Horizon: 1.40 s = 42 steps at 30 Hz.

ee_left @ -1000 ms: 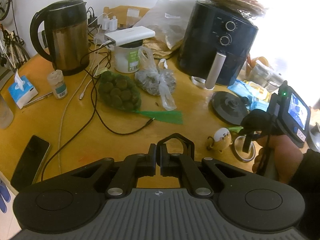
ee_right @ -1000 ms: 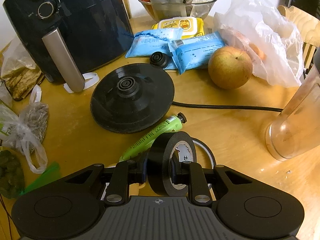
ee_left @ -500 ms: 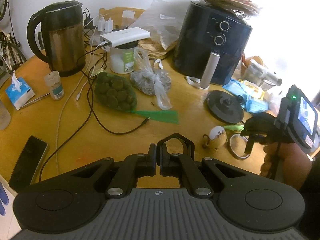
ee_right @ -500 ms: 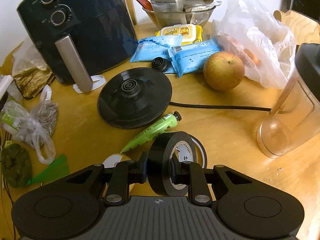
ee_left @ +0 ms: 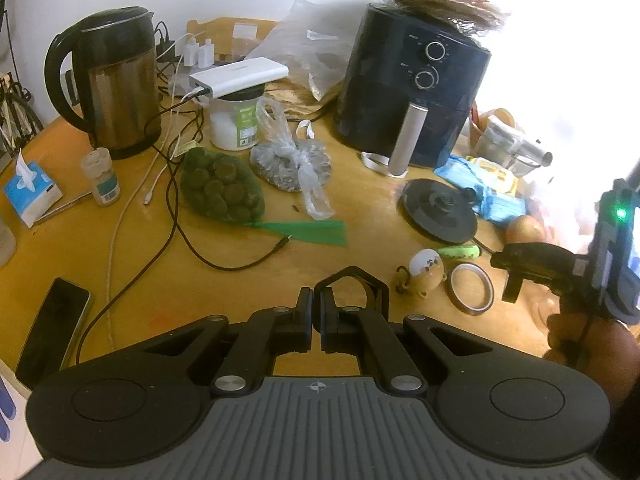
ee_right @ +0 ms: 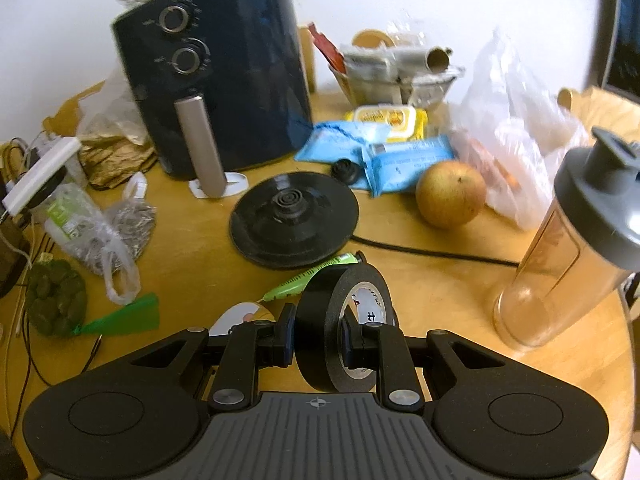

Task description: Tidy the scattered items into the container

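Left claw [ee_left: 316,320] closed; right claw [ee_right: 316,344] clamped

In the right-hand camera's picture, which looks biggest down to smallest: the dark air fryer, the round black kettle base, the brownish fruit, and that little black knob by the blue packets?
1. Air fryer, by far the largest.
2. Kettle base.
3. Fruit.
4. Black knob, smallest.

All four sit at roughly similar depth, so the order seems dependable.

wrist views, shared air fryer [ee_left: 412,84] (close)
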Each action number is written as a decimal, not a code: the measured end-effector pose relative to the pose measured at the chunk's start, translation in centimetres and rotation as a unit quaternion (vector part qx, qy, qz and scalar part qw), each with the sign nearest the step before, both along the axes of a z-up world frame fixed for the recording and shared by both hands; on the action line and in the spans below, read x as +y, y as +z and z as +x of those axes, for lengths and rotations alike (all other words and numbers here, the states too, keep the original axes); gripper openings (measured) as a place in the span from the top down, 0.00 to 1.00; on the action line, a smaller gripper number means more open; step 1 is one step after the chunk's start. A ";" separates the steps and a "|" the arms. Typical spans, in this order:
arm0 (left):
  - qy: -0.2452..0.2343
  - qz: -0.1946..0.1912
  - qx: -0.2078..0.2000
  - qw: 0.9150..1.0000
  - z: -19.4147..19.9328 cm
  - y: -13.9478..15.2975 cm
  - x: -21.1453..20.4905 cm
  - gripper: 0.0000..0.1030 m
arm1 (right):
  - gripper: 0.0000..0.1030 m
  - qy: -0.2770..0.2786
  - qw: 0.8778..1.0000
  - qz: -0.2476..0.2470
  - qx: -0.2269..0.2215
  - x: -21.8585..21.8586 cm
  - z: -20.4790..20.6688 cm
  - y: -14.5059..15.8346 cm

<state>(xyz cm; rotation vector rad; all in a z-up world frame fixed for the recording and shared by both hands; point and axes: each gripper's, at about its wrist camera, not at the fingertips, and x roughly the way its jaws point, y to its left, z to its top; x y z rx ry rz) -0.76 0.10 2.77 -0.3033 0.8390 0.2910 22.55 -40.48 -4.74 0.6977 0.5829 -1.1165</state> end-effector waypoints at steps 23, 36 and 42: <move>-0.031 0.001 -0.025 0.999 -0.2 1.9 1.1 0.96 | 0.77 0.092 0.994 -0.051 -0.019 5.0 -3.6 4.0; -0.055 -0.013 -0.030 0.998 -1.0 2.5 1.4 0.96 | 0.77 0.109 0.992 -0.048 -0.036 8.4 -6.0 5.8; -0.071 -0.027 -0.018 0.997 -1.5 1.5 1.1 0.96 | 0.77 0.133 0.989 -0.033 -0.046 9.7 -7.1 5.8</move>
